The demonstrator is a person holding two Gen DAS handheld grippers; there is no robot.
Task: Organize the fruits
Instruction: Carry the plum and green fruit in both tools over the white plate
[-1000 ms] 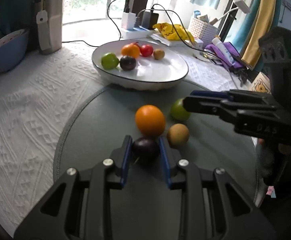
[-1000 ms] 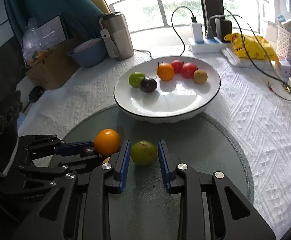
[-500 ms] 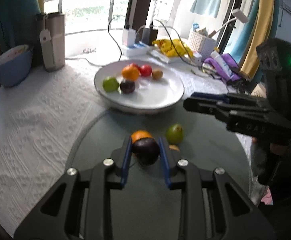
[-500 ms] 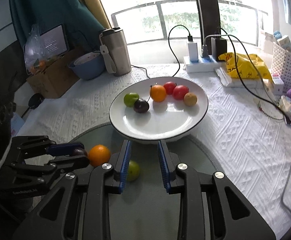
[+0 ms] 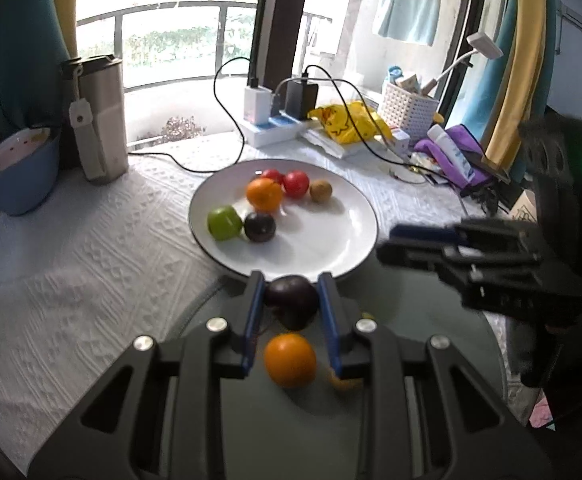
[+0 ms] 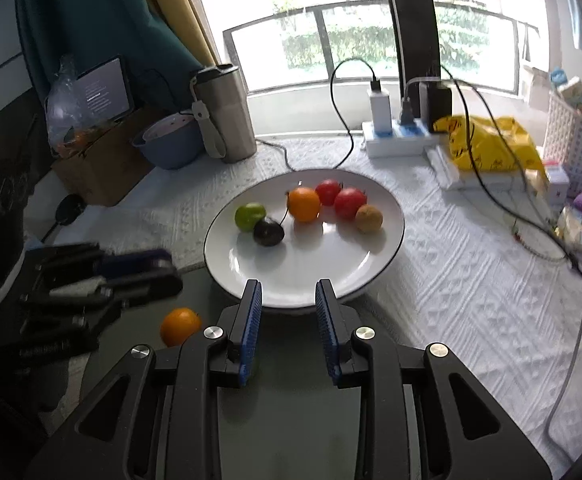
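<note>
My left gripper [image 5: 291, 300] is shut on a dark plum [image 5: 291, 300] and holds it above the round grey mat [image 5: 411, 320], just short of the white plate [image 5: 343, 240]. An orange [image 5: 289, 365] lies on the mat below it. The plate holds a green fruit [image 5: 223, 222], a dark plum [image 5: 259, 227], an orange [image 5: 264, 194], two red fruits and a brown one. My right gripper [image 6: 289, 300] is open and empty, raised above the mat at the plate's near rim [image 6: 291, 300]. It shows in the left wrist view [image 5: 471, 256].
A steel tumbler [image 5: 99, 120] and a blue bowl [image 5: 19, 172] stand at the back left. A power strip with chargers and cables [image 5: 275, 120], a yellow bag [image 5: 347, 124] and a white basket [image 5: 409, 110] crowd the back right. A white patterned cloth [image 5: 91, 272] covers the table.
My left gripper has lifted the plum off the mat and moved toward the plate. My right gripper has risen away from the green fruit, which is no longer between its fingers.
</note>
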